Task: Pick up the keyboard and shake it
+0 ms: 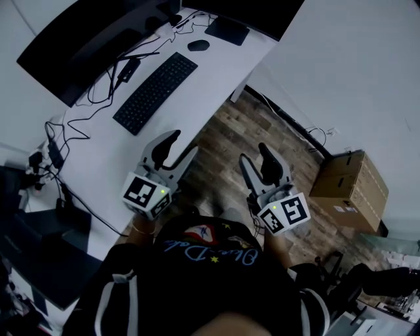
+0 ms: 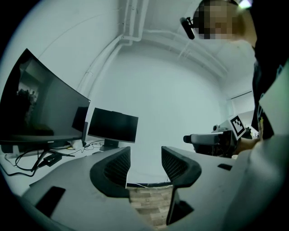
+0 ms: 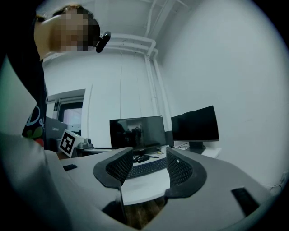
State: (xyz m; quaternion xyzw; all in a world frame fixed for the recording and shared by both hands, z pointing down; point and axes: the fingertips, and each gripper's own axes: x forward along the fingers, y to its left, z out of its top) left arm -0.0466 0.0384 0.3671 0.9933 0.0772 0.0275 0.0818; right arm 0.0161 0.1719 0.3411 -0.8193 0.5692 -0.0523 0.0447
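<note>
Keyboard (image 1: pixel 155 92) flat on the desk (image 1: pixel 216 65), untouched; left gripper (image 1: pixel 184 142) and right gripper (image 1: pixel 254 152), jaws apart and empty, well short of it, should each take one short end level, minding a possibly attached cable (image 1: pixel 98 92).

The right claw (image 3: pixel 148 149) hides parts of the keyboard (image 3: pixel 147 168).

White desk (image 1: pixel 210 75) runs along the wall. Curved dark monitor (image 1: pixel 79 46) on its left side. Second monitor (image 1: pixel 262 13) at the far end, flat stand (image 1: pixel 226 30) on the desk. Black mouse (image 1: pixel 198 45) just beside that stand. Loose black cables (image 1: pixel 75 125) trail along the near end. Wood-plank floor (image 1: pixel 226 134). Cardboard box (image 1: pixel 351 187) on the floor, well apart from the desk.
</note>
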